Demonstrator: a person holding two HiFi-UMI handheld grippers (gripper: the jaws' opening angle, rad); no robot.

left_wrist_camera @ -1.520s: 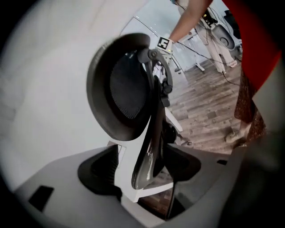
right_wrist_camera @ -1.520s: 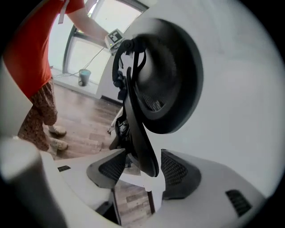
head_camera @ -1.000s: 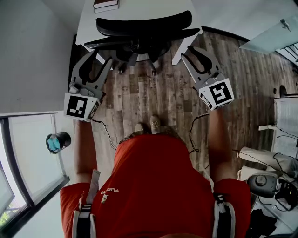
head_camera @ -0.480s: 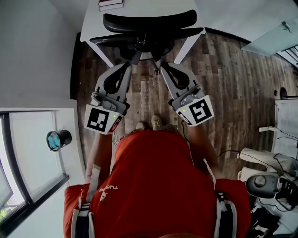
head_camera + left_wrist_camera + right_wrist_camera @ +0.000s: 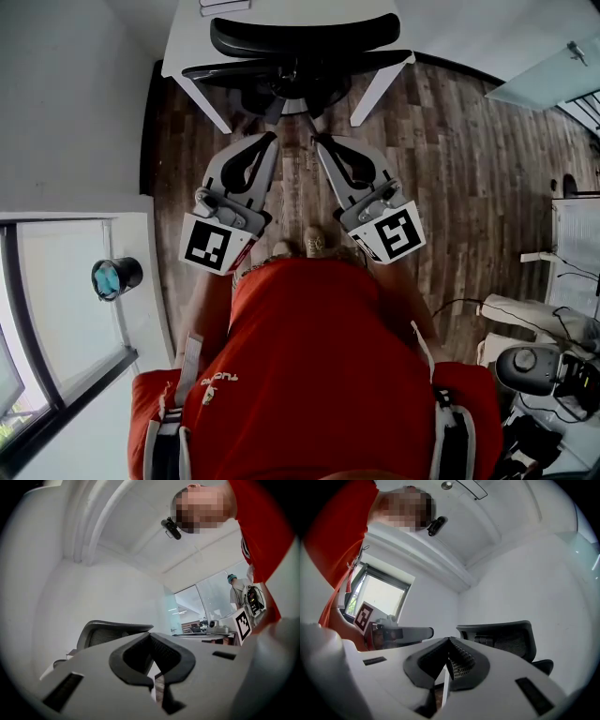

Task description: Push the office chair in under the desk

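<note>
Head view: office chair [image 5: 300,37] stands with its seat under the white desk [image 5: 183,42], backrest along the desk's near edge.
Left gripper [image 5: 271,140]: jaws closed together with nothing between them; tips point toward the chair base and are clear of it.
Right gripper [image 5: 319,145]: jaws likewise pressed together and empty; held just beside the left one, above the wooden floor [image 5: 450,141].
Left gripper view: chair backrest [image 5: 112,631] beyond the closed tips, no contact.
Right gripper view: backrest [image 5: 501,637] ahead and to the right, apart from the jaws.
Desk top: books [image 5: 225,6] at the far edge.
</note>
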